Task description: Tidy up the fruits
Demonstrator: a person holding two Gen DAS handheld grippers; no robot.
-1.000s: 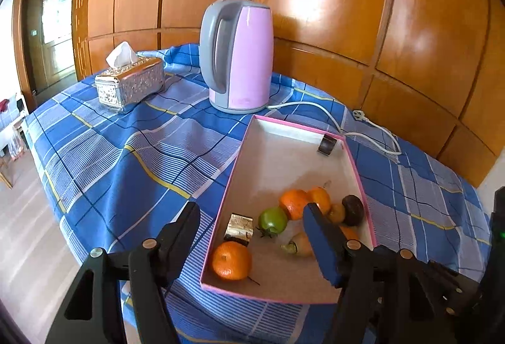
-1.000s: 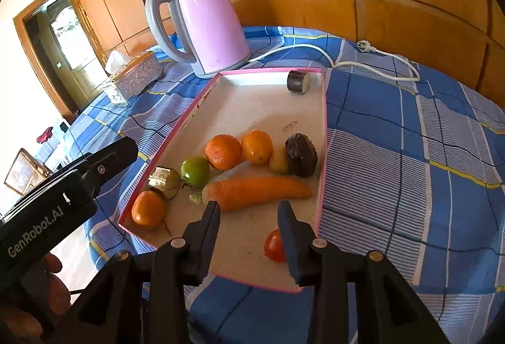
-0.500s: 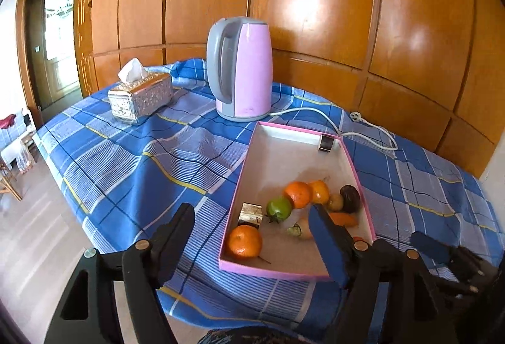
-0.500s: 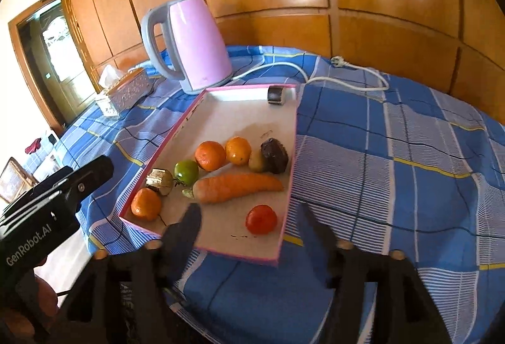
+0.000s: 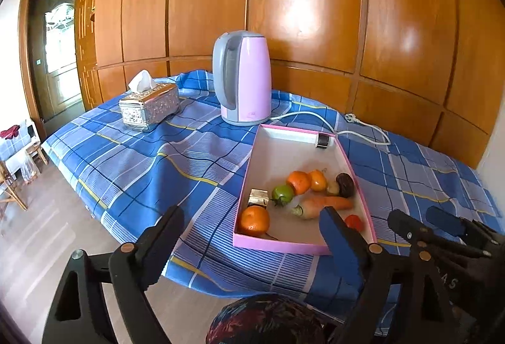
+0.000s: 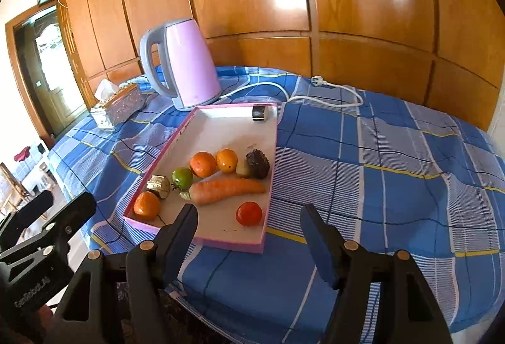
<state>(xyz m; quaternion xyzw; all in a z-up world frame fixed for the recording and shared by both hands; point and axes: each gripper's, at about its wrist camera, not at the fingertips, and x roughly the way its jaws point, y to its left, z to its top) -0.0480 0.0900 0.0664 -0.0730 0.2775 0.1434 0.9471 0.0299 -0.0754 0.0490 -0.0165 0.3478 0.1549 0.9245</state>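
Note:
A pink-rimmed tray (image 6: 233,243) on the blue checked cloth holds a carrot (image 6: 227,190), a red tomato (image 6: 249,213), three oranges (image 6: 203,164), a green fruit (image 6: 182,176), a dark fruit (image 6: 258,168) and a gold-foil piece (image 6: 158,185). My right gripper (image 6: 249,213) hangs open above the tray's near edge, with nothing between its fingers. My left gripper (image 5: 252,214) hovers off the table's near edge in front of the tray (image 5: 284,244). Its jaws are opening and hold nothing. The nearest orange (image 5: 253,219) lies beyond them in the tray.
A pink kettle (image 5: 243,79) stands behind the tray, its white cord (image 6: 315,91) trailing right. A silver tissue box (image 5: 150,105) sits at the far left. A small black roll (image 6: 260,112) lies in the tray's far corner. A wooden panel wall backs the table.
Both grippers have drawn back and risen from the tray, and both jaws have widened. The red tomato, between the right fingers a second ago, now lies free in the tray.

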